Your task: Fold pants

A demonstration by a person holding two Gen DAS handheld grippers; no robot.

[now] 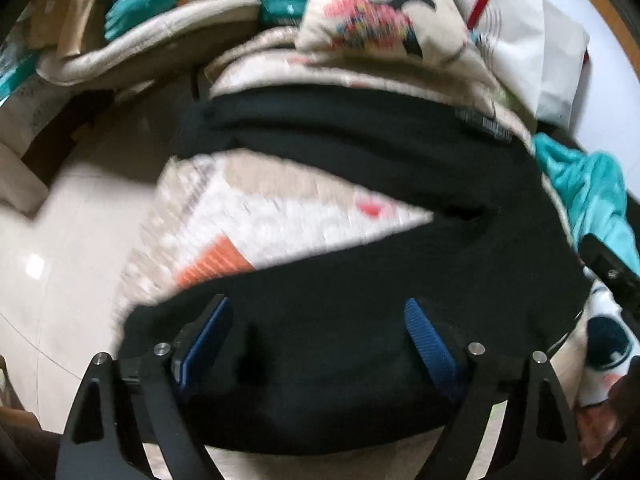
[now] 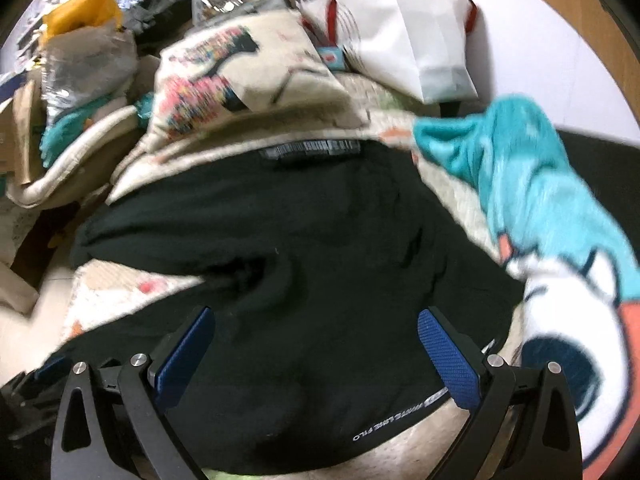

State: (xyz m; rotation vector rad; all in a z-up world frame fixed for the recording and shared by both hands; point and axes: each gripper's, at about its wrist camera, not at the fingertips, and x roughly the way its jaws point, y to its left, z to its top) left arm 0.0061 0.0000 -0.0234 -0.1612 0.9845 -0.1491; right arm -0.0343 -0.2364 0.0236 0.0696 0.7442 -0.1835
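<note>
Black pants [image 1: 360, 240] lie on a cream patterned blanket [image 1: 280, 216], bent into a V with the blanket showing between the two parts. A grey-lettered band [image 1: 484, 124] marks their far edge. My left gripper [image 1: 316, 302] hovers over the near part, jaws wide open, blue pads [image 1: 212, 340] apart with only cloth beneath. In the right wrist view the pants [image 2: 300, 248] fill the middle, with white lettering [image 2: 400, 416] on the near edge. My right gripper [image 2: 316, 313] is also open above them and holds nothing.
A teal cloth [image 2: 512, 168] and a white-and-orange printed blanket [image 2: 568, 320] lie to the right. A printed cushion [image 1: 372, 8] and a white paper bag [image 2: 412, 28] sit behind. Pale tiled floor [image 1: 60, 248] and cardboard clutter [image 1: 72, 12] are on the left.
</note>
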